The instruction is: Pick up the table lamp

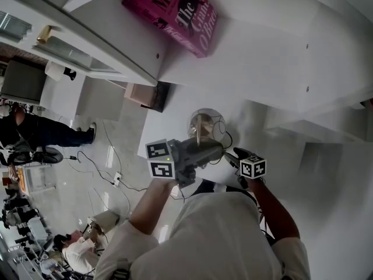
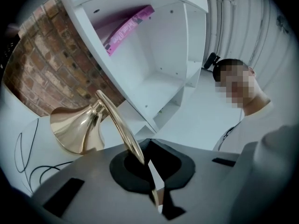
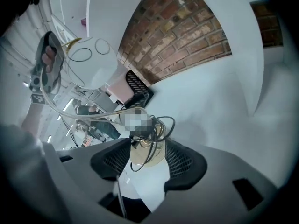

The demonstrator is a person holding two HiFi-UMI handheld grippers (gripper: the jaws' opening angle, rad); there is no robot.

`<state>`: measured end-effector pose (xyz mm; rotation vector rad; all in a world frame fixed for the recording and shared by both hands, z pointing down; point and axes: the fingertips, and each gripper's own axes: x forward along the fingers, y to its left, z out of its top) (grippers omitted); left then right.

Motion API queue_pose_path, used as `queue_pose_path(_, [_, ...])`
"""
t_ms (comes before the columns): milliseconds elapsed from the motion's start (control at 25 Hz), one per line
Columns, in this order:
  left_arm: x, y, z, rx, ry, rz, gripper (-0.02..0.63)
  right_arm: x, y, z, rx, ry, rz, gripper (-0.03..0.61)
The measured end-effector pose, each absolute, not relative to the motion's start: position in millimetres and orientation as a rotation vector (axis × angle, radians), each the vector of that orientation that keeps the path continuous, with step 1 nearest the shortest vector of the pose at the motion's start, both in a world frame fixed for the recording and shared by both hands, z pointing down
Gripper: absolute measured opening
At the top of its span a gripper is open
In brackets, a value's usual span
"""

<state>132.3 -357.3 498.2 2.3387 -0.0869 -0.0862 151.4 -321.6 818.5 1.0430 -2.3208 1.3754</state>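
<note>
The table lamp is brass: a bell-shaped shade [image 2: 77,127] on a thin curved stem [image 2: 119,125]. My left gripper [image 2: 148,164] is shut on that stem and holds the lamp above the white table [image 1: 169,118]. In the head view the lamp [image 1: 201,122] shows just beyond the left gripper [image 1: 207,151]. My right gripper [image 1: 233,156] sits to its right. In the right gripper view its jaws [image 3: 142,164] stand open, with the lamp's golden base [image 3: 145,152] and a loop of black cord [image 3: 161,127] just ahead between them; the pads do not press on it.
A white shelf unit [image 1: 274,45] stands ahead, with a pink book [image 1: 175,10] lying in an upper compartment. A brick wall [image 2: 51,64] is behind it. Black cord [image 2: 23,157] trails on the table. A beige box [image 1: 143,93] and people [image 1: 35,130] are on the floor at left.
</note>
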Motion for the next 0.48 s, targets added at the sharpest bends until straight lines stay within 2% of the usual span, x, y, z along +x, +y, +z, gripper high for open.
queue_pose_path(120, [133, -352, 477, 2.352, -0.066, -0.113, 0.011, 150, -313, 829, 1.027, -2.287, 1.476, 0.284])
queue_pose_path(480, [145, -328, 430, 2.423, -0.007, -0.106, 0.011, 139, -310, 826, 1.005, -2.312, 1.778, 0.356])
